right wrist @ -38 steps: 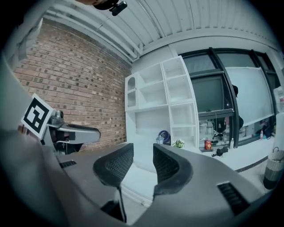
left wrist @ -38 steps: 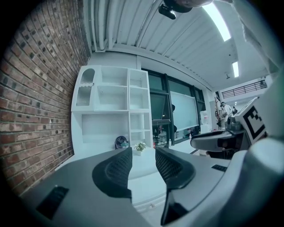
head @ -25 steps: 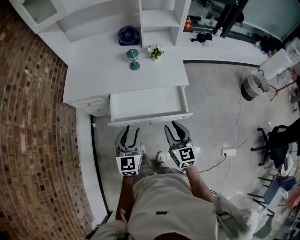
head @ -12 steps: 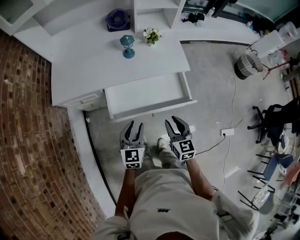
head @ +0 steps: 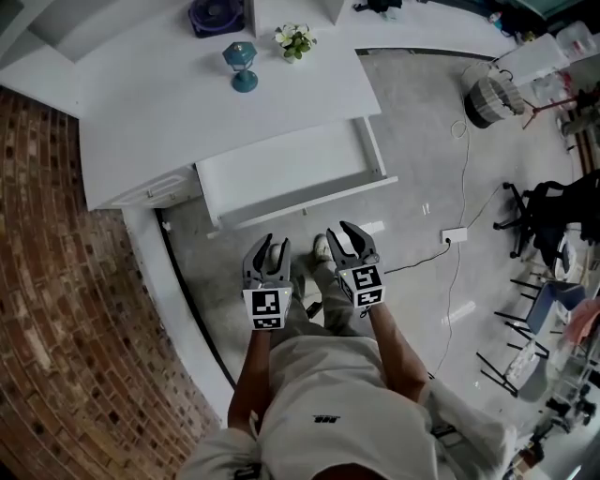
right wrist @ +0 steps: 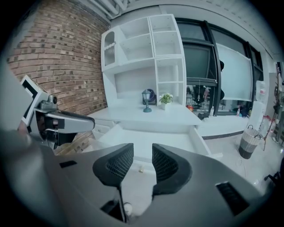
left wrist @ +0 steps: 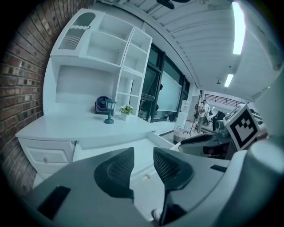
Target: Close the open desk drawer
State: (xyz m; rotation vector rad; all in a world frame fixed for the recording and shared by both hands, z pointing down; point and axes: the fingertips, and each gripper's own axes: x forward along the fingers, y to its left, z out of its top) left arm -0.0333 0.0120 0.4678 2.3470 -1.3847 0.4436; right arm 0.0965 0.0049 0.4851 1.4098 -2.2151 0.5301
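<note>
brick wall (head: pixel 56 356) filled the left; grey floor (head: pixel 422 131) lay centre right, a dark chair (head: pixel 553 223) at right edge.

A: Desk top (head: pixel 187 103), white. What's on it?
B: Three items toward the back. A teal lantern (head: pixel 242 66), upright, with a flower pot (head: pixel 295 39) near it. A dark round fan (head: pixel 217 14) behind the lantern.
A: Floor (head: pixel 412 169)?
B: Grey. A white socket block (head: pixel 456 235) with its cable, and a striped bin (head: pixel 494 97) well apart from it.

No legible text — shirt (head: pixel 323 394) logo too small to read.
</note>
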